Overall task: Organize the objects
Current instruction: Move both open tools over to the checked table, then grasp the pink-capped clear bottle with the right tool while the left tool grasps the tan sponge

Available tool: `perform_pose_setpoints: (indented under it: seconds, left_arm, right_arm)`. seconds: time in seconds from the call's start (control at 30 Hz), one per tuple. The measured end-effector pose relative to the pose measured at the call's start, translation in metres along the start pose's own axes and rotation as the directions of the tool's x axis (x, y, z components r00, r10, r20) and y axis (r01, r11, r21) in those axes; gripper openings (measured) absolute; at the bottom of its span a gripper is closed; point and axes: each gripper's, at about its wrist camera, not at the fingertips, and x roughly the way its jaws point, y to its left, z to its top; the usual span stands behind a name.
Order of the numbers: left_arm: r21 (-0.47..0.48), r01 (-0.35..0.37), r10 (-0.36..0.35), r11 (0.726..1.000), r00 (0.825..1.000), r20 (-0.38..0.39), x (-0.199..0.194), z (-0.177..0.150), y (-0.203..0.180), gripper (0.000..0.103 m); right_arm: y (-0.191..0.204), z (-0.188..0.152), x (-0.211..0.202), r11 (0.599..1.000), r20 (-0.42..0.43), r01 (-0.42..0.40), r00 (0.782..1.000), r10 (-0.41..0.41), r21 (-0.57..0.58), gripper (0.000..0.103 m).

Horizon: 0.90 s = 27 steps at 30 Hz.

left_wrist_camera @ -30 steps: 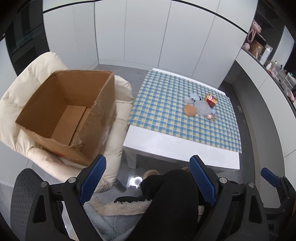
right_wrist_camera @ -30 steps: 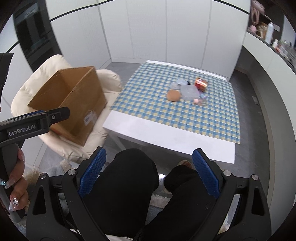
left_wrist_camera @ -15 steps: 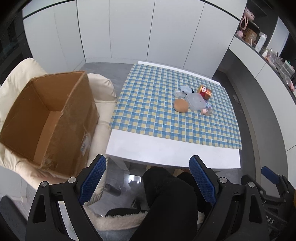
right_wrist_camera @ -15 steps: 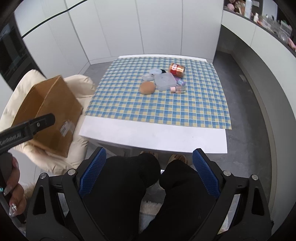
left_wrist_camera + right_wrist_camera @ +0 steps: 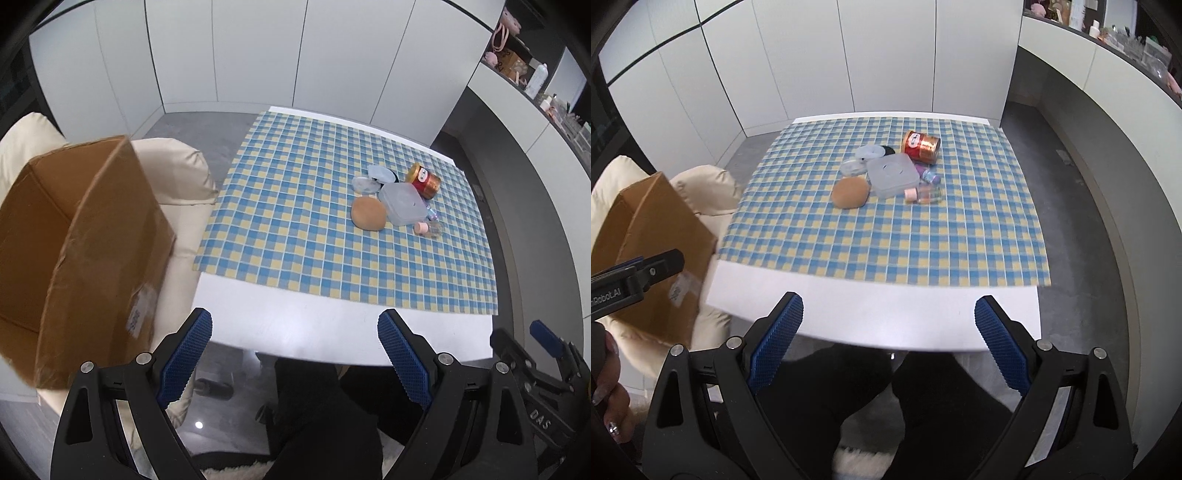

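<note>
A small heap of objects lies on the far half of a checked tablecloth: a round tan puff, a clear square box, a red and gold can on its side, round clear lids and small bottles. An open cardboard box sits on a cream chair to the left. My left gripper and my right gripper both hang open and empty above the table's near edge, well short of the objects.
The white table has a bare strip nearest me. The person's dark-trousered legs are under the grippers. A cream cushioned chair carries the box. White cabinets stand behind; a cluttered counter runs along the right.
Both grippers have moved forward and lower toward the table, so its near edge now sits between the fingers. The cardboard box has slid to the left side of both views. Both stay open.
</note>
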Motion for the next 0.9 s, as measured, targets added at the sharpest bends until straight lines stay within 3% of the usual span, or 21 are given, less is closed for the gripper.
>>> perform_pose_setpoints:
  seconds: [0.13,0.37,0.53,0.7,0.9]
  left_arm:
    - [0.011,0.001,-0.001,1.000,1.000,-0.016,0.023,0.014,-0.006,0.092]
    - [0.011,0.028,-0.027,1.000,0.997,-0.066,0.071,0.037,-0.023,0.092]
    - [0.022,0.020,-0.018,1.000,0.996,-0.088,0.105,0.045,-0.041,0.092]
    - [0.039,0.013,-0.010,0.999,0.997,-0.079,0.131,0.052,-0.058,0.092]
    - [0.023,-0.005,0.007,1.000,0.997,-0.077,0.164,0.060,-0.071,0.092]
  right_arm:
    - [-0.008,0.019,0.031,0.999,0.003,0.031,1.000,-0.031,0.017,0.096]
    - [-0.031,0.045,0.095,0.996,-0.069,0.079,0.995,-0.076,0.038,0.096]
    - [-0.052,0.060,0.126,0.995,-0.061,0.064,0.996,-0.059,0.071,0.096]
    - [-0.060,0.074,0.155,0.996,-0.033,0.083,0.996,-0.082,0.028,0.096]
    - [-0.064,0.080,0.183,0.999,-0.009,0.033,0.999,-0.033,0.004,0.096]
